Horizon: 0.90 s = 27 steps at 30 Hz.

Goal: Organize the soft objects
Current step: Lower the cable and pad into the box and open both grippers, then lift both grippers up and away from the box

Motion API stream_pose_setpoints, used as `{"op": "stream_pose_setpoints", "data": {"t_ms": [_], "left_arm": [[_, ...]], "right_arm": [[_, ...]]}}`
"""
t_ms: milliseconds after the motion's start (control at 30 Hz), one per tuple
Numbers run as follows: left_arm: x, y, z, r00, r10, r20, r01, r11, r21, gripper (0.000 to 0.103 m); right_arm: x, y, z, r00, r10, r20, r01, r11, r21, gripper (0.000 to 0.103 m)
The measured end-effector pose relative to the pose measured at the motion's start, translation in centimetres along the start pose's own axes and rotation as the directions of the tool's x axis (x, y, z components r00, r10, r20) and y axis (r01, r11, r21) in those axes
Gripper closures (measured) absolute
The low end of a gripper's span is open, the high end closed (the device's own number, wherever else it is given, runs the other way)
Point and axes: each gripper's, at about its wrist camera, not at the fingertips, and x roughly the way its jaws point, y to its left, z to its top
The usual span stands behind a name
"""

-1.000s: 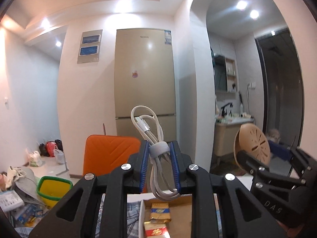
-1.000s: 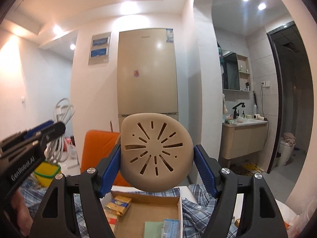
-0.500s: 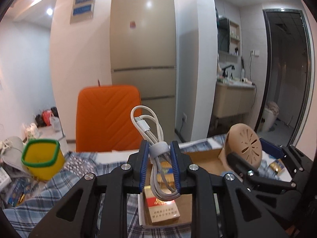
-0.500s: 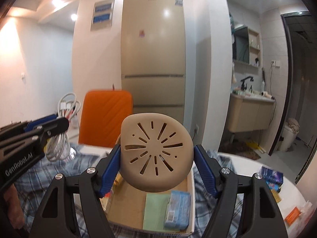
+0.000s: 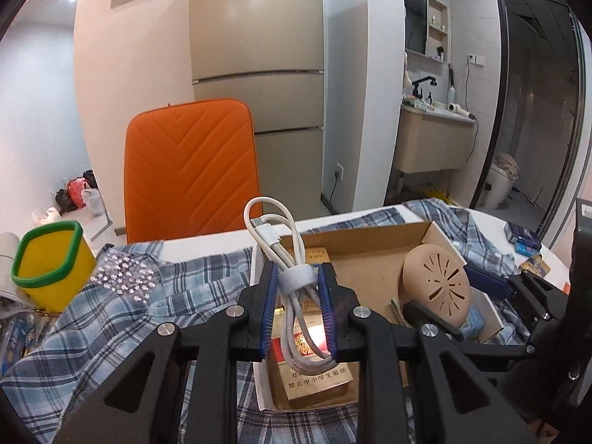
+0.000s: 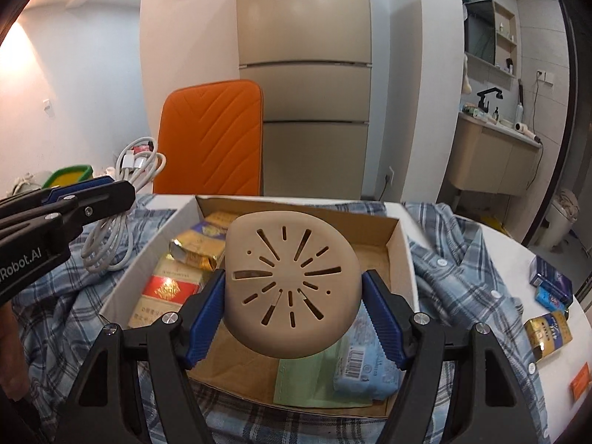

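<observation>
My left gripper [image 5: 298, 310] is shut on a coiled white cable [image 5: 292, 288] bound with a grey strap, held above the left end of an open cardboard box [image 5: 370, 236]. The cable also shows in the right wrist view [image 6: 122, 214]. My right gripper [image 6: 292, 310] is shut on a beige slotted silicone pad [image 6: 292, 281] and holds it above the box [image 6: 401, 259]. The pad also shows in the left wrist view [image 5: 436, 285]. The box lies on a blue plaid shirt [image 6: 451, 259].
The box holds cigarette packs [image 6: 166, 288], a green sheet [image 6: 314, 381] and a blue tissue pack [image 6: 370, 362]. A yellow cup with a green rim [image 5: 51, 259] stands at the left. Small boxes [image 6: 551, 288] lie at the right. An orange chair [image 5: 192, 166] stands behind the table.
Both grippers have tilted and come down from facing the room to hang over the box, each keeping its hold. The box and shirt now fill the lower view.
</observation>
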Motion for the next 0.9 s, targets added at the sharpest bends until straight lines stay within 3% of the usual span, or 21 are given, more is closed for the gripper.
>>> {"op": "stream_pose_setpoints", "data": {"t_ms": [167,433,467,567,900], "left_arm": [[0.8,0.7,-0.3,1.0,-0.007,-0.024,0.007,1.0,0.002,0.082],[1.9,0.7,-0.6,0.998,-0.024,-0.058,0.025,1.0,0.011,0.082],[1.9,0.6,-0.7,0.998,-0.025,-0.061,0.026,1.0,0.015,0.077],[1.6,0.7,-0.7,0.999,-0.014,-0.037,0.014,1.0,0.01,0.038],[-0.4,1.1,0.1,1.0,0.003,0.027,-0.003,1.0,-0.002,0.037]], "right_arm": [[1.0,0.5,-0.5,0.999,0.005,-0.036,-0.007,0.999,-0.037,0.028],[1.7,0.9,-1.3,0.996,0.007,-0.094,-0.013,0.998,-0.061,0.019],[1.6,1.0,-1.4,0.996,-0.001,-0.093,-0.005,0.998,-0.066,0.019],[1.1,0.7,-1.2,0.997,-0.007,-0.075,0.002,0.998,-0.063,0.019],[-0.7,-0.2,-0.2,1.0,-0.024,-0.02,0.023,0.999,-0.04,0.019]]}}
